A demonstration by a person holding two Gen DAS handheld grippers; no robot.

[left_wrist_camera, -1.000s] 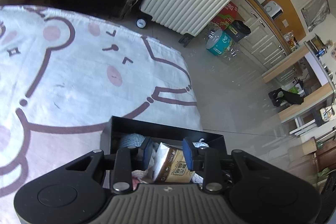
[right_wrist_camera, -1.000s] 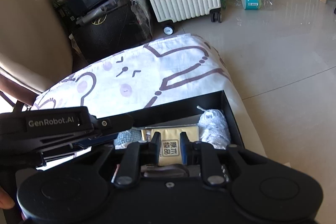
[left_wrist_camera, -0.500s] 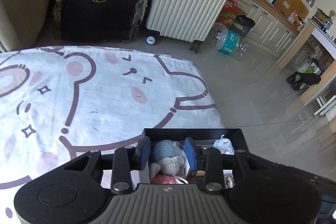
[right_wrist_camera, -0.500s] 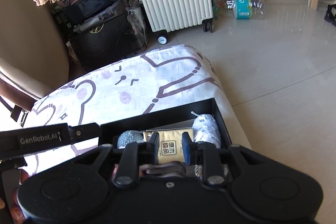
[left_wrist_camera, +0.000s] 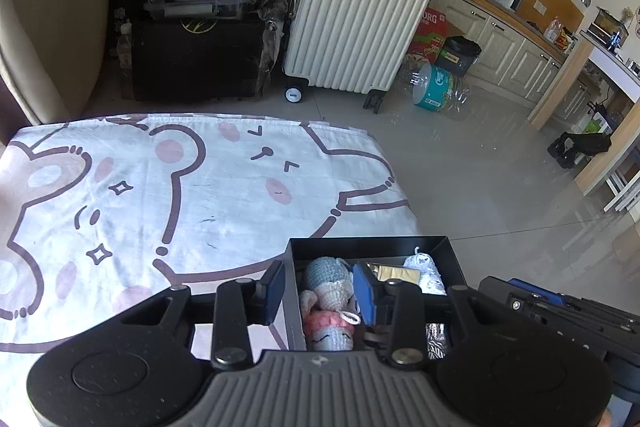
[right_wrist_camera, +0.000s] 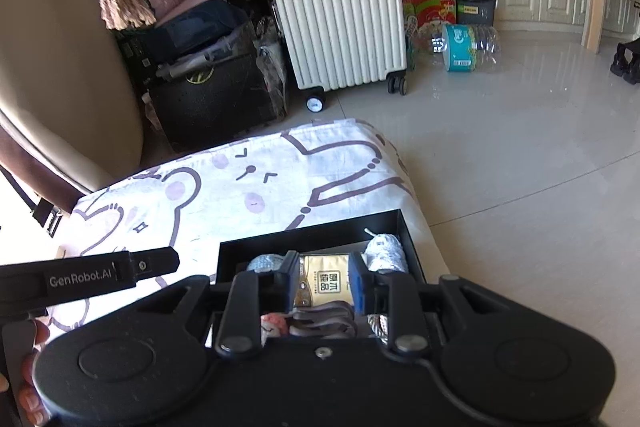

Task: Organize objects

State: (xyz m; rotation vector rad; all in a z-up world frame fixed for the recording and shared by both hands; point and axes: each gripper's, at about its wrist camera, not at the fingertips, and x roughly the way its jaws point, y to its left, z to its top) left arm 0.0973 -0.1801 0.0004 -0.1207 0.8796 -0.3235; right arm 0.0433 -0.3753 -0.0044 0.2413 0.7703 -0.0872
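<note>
A black open box (left_wrist_camera: 448, 247) (right_wrist_camera: 312, 233) sits at the right edge of a cartoon-print cloth. It holds a grey-blue crocheted toy (left_wrist_camera: 326, 269), a pink and blue crocheted toy (left_wrist_camera: 328, 331), a white yarn ball (right_wrist_camera: 384, 251) and a tan packet (right_wrist_camera: 324, 285). My left gripper (left_wrist_camera: 320, 291) is open and empty, its fingers straddling the box's left wall. My right gripper (right_wrist_camera: 325, 285) hovers over the box with its pads on either side of the tan packet; contact is unclear.
The cloth (left_wrist_camera: 160, 195) covers a low table that ends just right of the box, with tiled floor (right_wrist_camera: 520, 147) beyond. A cream suitcase (left_wrist_camera: 356, 15), a black case (left_wrist_camera: 192, 59) and water bottles (right_wrist_camera: 464, 47) stand behind.
The left gripper has pulled back and left from over the box; the packet once between its fingers now lies in the box. The right gripper has risen a little.
</note>
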